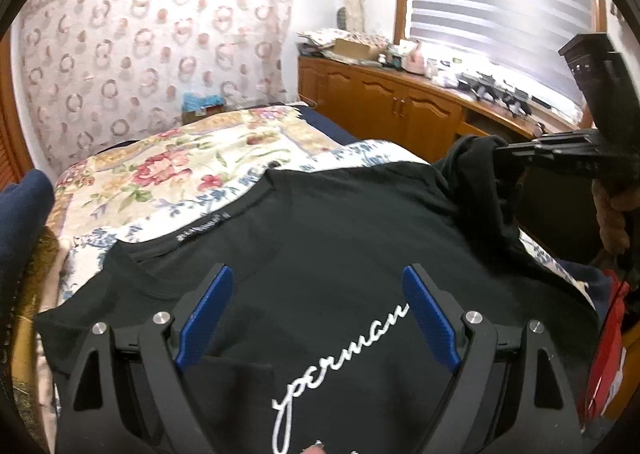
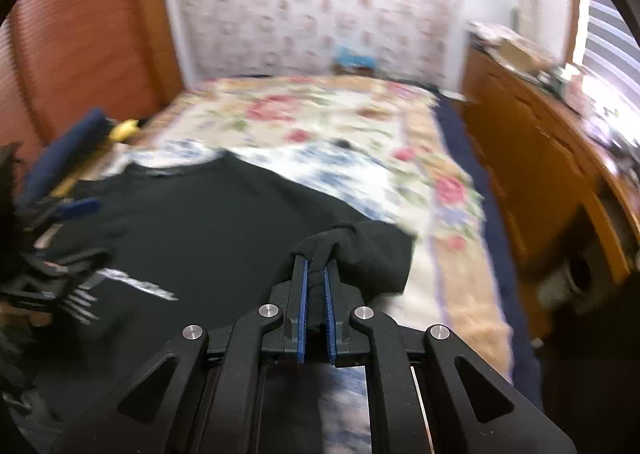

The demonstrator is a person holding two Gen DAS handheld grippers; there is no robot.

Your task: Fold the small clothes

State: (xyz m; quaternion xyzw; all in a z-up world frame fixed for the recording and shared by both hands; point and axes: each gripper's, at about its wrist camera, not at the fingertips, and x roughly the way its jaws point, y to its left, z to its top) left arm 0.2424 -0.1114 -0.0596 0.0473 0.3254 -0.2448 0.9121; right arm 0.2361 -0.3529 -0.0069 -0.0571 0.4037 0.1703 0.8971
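A black T-shirt point(image 1: 340, 254) lies spread on a bed, front up, with white script lettering point(image 1: 340, 366) across the chest and a small label at the collar point(image 1: 200, 232). Under it is a floral bedspread point(image 1: 168, 162) with red roses, and a blue-and-white flowered cloth point(image 2: 320, 170) just past the collar.

The left gripper point(image 1: 316, 318) hovers over the chest of the shirt with its blue pads point(image 1: 206, 318) standing wide apart and nothing between them. The right gripper point(image 2: 315, 286) is closed on a bunched fold of the shirt's sleeve point(image 2: 360, 250), which is lifted off the bed at the shirt's right edge; the cloth sits pinched between its two blue pads. In the left wrist view the same gripper shows at the right edge, with a hand point(image 1: 616, 210) on its handle.

Around the bed: a navy bundle of cloth point(image 1: 24, 210) lies at the left side, with something yellow point(image 2: 124, 130) beside it in the right wrist view. A patterned curtain point(image 1: 152, 54) hangs behind the bed, and a blue item point(image 1: 202, 104) sits at its foot. A wooden cabinet point(image 1: 400, 110) runs along the right wall under a window blind point(image 1: 500, 2); its top is crowded with small clutter, among it a cardboard box point(image 1: 356, 48) whose contents cannot be made out. Something red point(image 1: 608, 354) lies low at the right of the bed.
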